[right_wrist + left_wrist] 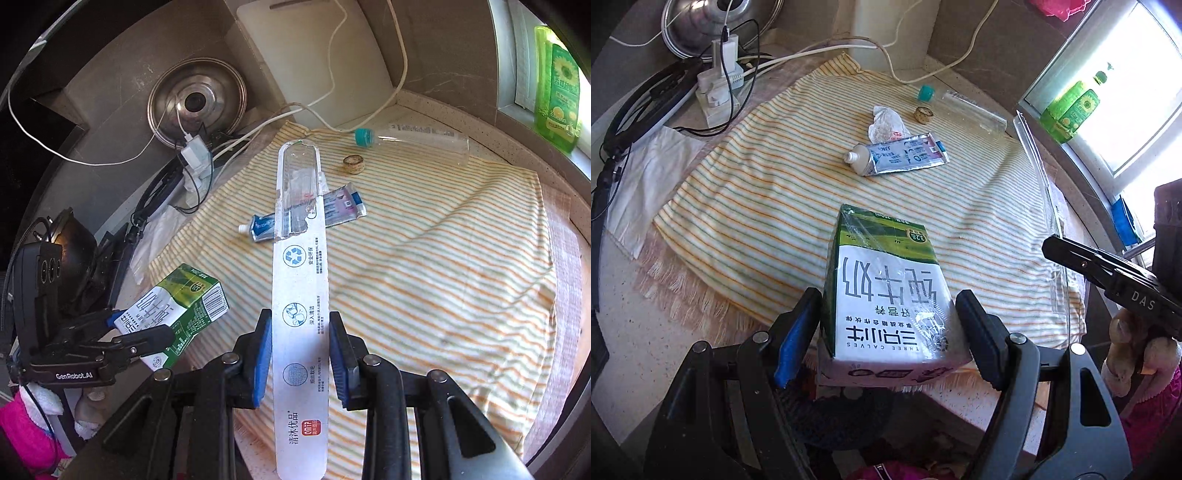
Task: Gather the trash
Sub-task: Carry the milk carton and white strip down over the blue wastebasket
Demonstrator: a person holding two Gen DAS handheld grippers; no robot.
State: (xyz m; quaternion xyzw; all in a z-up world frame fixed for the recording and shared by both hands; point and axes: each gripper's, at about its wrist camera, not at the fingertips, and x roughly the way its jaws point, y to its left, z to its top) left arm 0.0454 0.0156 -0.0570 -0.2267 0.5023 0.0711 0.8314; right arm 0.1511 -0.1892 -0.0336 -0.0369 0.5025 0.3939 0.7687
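My left gripper (888, 325) is shut on a green and white milk carton (886, 280), held over the near edge of the striped cloth (757, 184); the carton also shows in the right wrist view (177, 310). My right gripper (300, 354) is shut on a long white toothbrush package (300, 295) with a torn clear blister, held above the cloth (424, 258). A squeezed toothpaste tube (897, 155) lies mid-cloth, with a crumpled wrapper (886, 123), a small cork-like cap (923, 113) and a clear bottle with a teal cap (960, 101) beyond it.
A power strip with plugs and cables (718, 85) and a steel pot lid (701, 26) sit at the back left. A green bottle (1071, 107) stands on the window sill. A white tissue (646, 177) lies left of the cloth.
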